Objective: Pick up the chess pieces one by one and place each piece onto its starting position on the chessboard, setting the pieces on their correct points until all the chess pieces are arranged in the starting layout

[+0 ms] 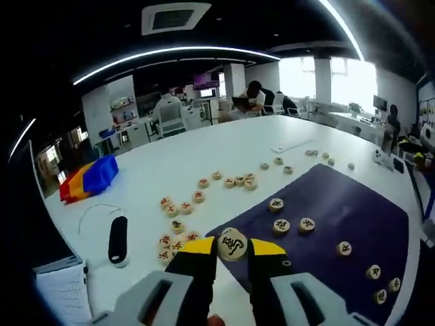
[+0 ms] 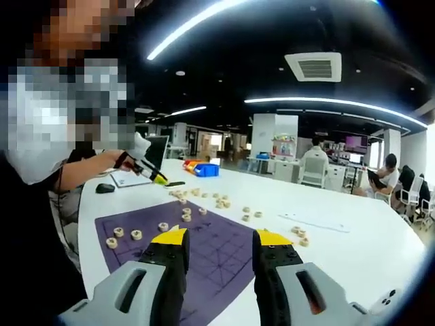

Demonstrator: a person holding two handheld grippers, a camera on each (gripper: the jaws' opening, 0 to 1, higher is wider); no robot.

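The left claw [image 1: 233,246] pinches a round wooden chess piece [image 1: 232,244]; the right claw [image 2: 219,239] gapes empty above the purple board [image 2: 224,255].

Open-plan office: desks [image 2: 319,178], seated workers [image 1: 255,98]

We see our left tool [image 1: 232,248] with two black jaws tipped in yellow, rising from pale grey housings with dark slots. Our right tool [image 2: 219,239] looks the same: black jaws, yellow tips, grey bodies with oval slots. In the right gripper view, we wear a dark sleeve [image 2: 30,224], and our hand [image 2: 126,161] grips a black handle.
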